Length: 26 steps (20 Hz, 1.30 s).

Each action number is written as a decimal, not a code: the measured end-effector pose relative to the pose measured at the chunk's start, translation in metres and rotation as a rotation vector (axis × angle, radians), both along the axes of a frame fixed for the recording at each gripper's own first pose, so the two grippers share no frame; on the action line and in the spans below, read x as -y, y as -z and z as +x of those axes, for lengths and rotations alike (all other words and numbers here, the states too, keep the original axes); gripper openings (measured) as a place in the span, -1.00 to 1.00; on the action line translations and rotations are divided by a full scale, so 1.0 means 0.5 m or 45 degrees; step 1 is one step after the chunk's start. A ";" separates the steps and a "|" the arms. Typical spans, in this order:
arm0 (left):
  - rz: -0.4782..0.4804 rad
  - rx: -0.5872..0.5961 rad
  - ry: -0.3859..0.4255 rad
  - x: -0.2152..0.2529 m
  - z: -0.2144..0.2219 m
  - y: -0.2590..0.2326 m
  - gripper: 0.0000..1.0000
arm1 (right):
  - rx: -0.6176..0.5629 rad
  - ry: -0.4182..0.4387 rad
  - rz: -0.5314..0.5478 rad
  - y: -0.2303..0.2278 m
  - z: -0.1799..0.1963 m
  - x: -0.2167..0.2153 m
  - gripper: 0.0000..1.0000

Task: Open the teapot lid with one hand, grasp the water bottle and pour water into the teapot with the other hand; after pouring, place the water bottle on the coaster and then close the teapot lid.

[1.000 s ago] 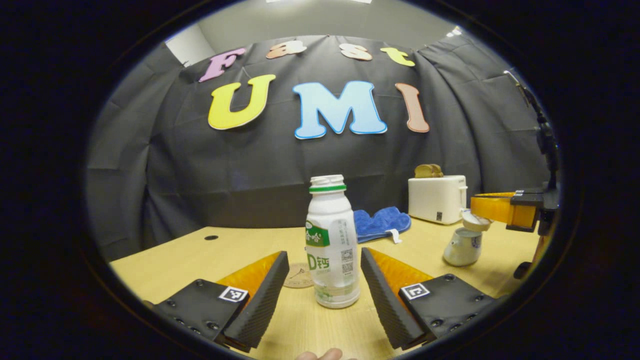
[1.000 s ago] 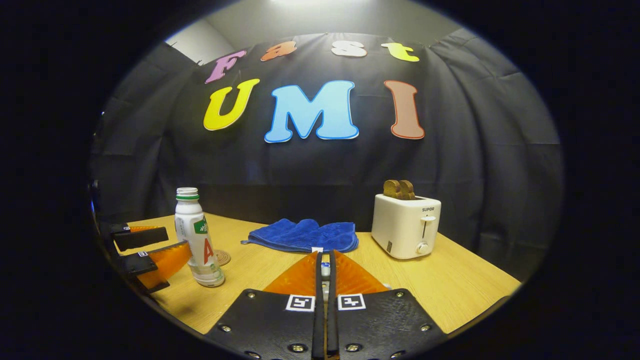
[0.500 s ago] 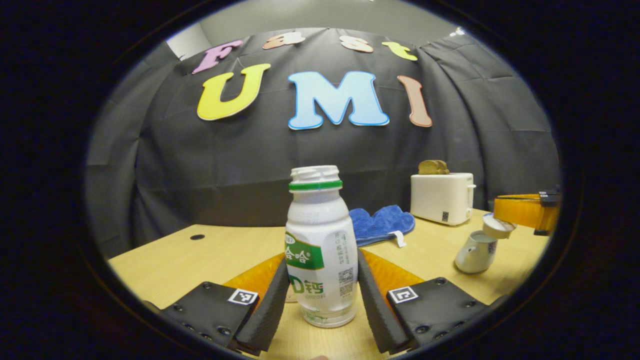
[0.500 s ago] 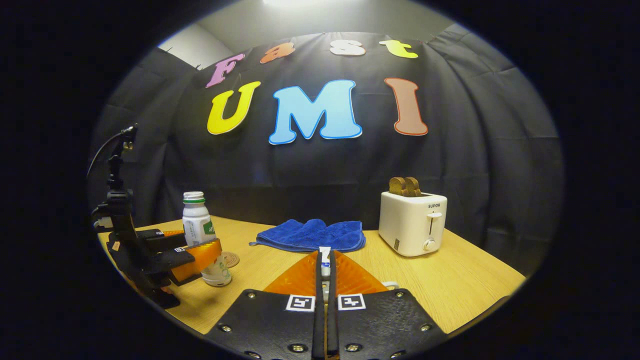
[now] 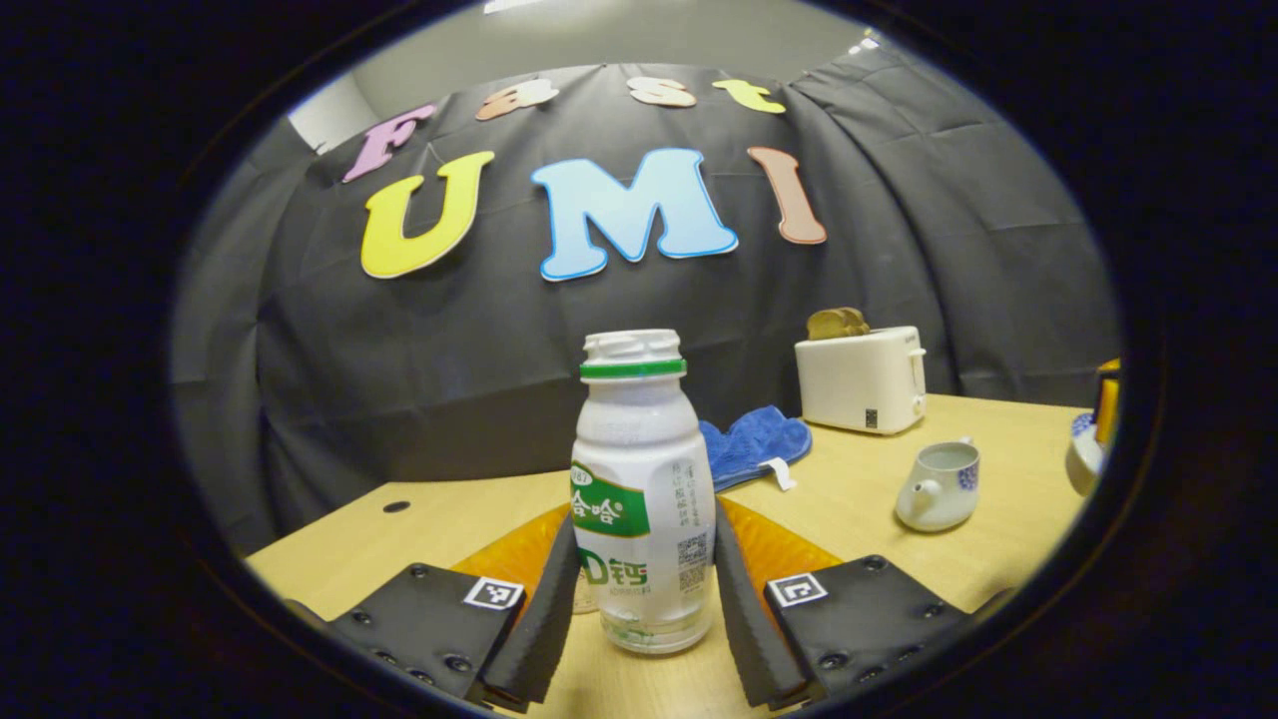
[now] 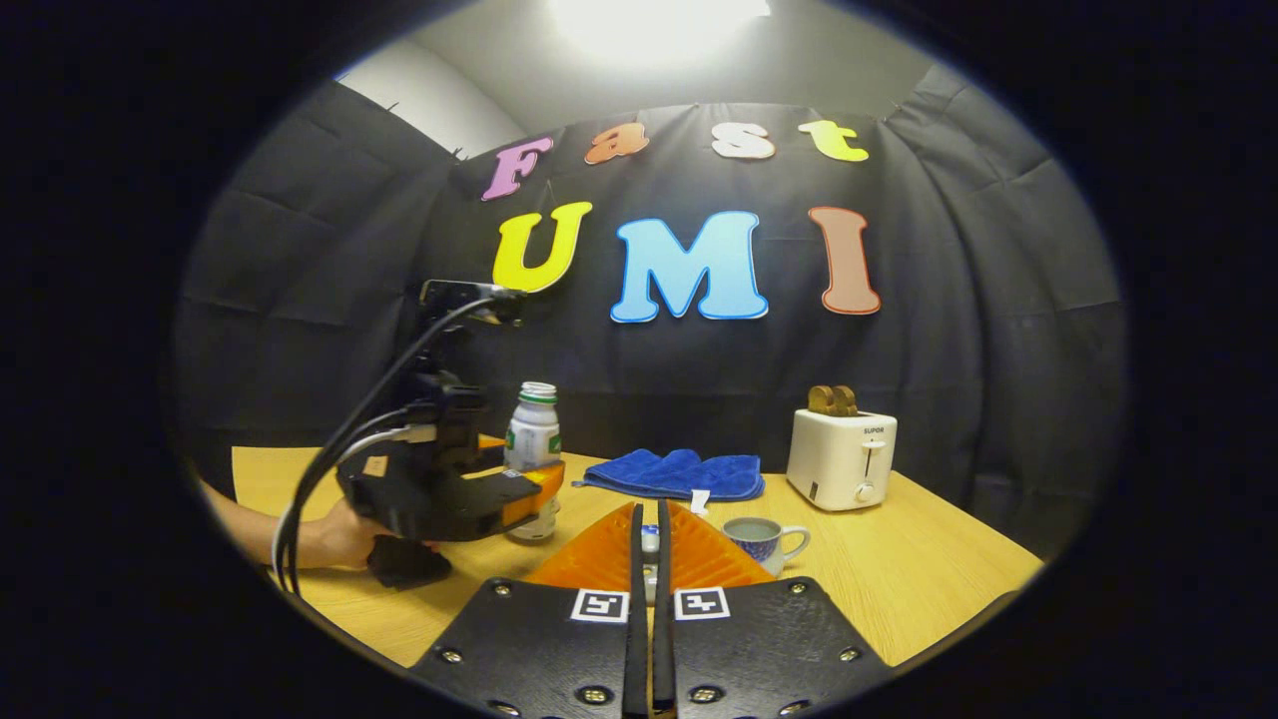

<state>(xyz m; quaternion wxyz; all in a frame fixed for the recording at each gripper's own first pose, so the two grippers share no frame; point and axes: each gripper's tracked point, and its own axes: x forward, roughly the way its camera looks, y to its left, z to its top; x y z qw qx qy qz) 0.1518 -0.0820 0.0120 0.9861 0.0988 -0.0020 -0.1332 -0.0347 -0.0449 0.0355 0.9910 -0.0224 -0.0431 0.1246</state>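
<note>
The white water bottle (image 5: 639,499) with a green band stands upright and uncapped, and my left gripper (image 5: 644,559) is shut on its lower half. The right gripper view has that gripper (image 6: 519,496) at the left, holding the bottle (image 6: 532,436). The white teapot (image 5: 937,486) sits open on the table to the right, its mouth uncovered. My right gripper (image 6: 650,511) is shut on the teapot lid (image 6: 650,542), held back from and above the teapot (image 6: 764,539). A sliver of the round coaster (image 5: 582,597) peeks out behind the bottle.
A white toaster (image 6: 844,454) with bread stands at the back right of the wooden table (image 6: 929,579). A blue cloth (image 6: 674,474) lies at the back centre. A hand (image 6: 334,534) and cables hold the left gripper at the table's left.
My left gripper's fingers have closed onto the bottle. My right gripper has drawn the lid up and away from the teapot, which now stands uncovered.
</note>
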 end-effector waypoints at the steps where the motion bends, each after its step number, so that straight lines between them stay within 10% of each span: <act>1: 0.031 0.002 0.011 0.007 0.003 -0.001 0.58 | -0.003 -0.014 0.008 0.006 -0.022 0.002 -0.95; 9: 0.487 0.083 0.078 0.095 0.026 -0.008 0.58 | 0.014 -0.033 0.066 0.028 -0.138 0.039 -0.95; 26: 1.117 0.250 0.168 0.231 0.033 0.028 0.58 | 0.010 0.052 0.148 0.036 -0.133 0.127 -0.95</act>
